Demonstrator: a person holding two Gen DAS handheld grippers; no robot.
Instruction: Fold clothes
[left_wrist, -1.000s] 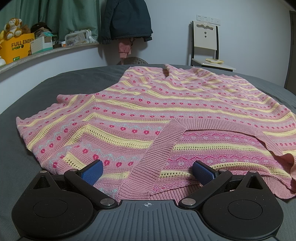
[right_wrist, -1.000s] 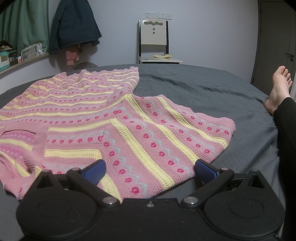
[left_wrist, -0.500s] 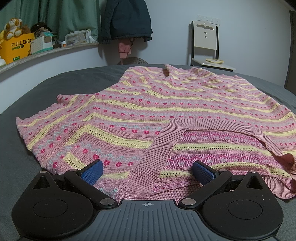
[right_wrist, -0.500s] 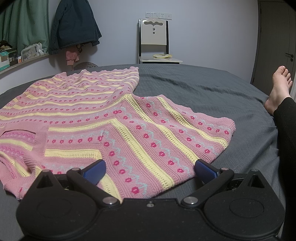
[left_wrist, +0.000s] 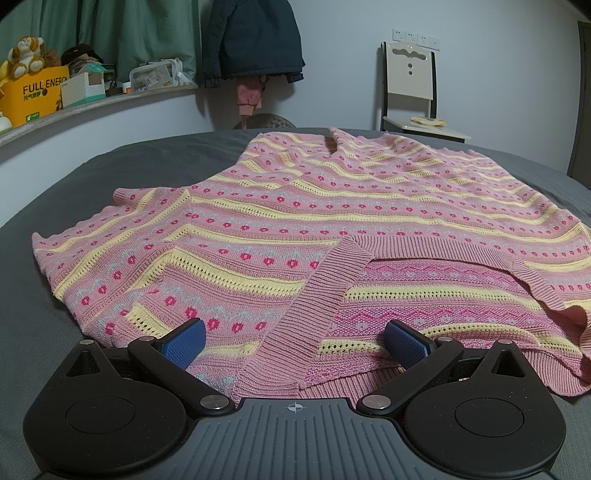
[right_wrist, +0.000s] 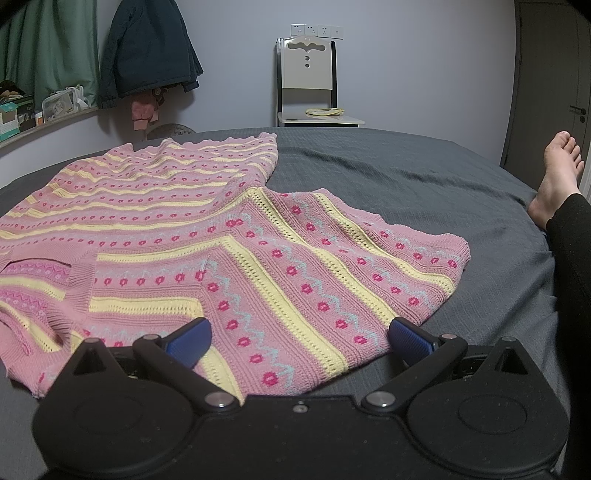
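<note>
A pink knitted sweater (left_wrist: 314, 221) with yellow stripes and red dots lies spread flat on the dark grey bed (left_wrist: 55, 206). Its ribbed neck band (left_wrist: 314, 314) runs toward my left gripper (left_wrist: 295, 341), which is open and low over the near edge of the sweater by the neckline. In the right wrist view the sweater (right_wrist: 221, 240) fills the left half, with one sleeve (right_wrist: 369, 266) reaching right. My right gripper (right_wrist: 299, 341) is open over the near edge of that sleeve side. Neither gripper holds cloth.
A cream chair (right_wrist: 308, 85) stands against the far wall. A dark jacket (left_wrist: 251, 40) hangs at the back left, next to a shelf with boxes (left_wrist: 33, 92). A person's bare foot (right_wrist: 557, 177) and black-clad leg (right_wrist: 576, 277) lie on the bed's right side.
</note>
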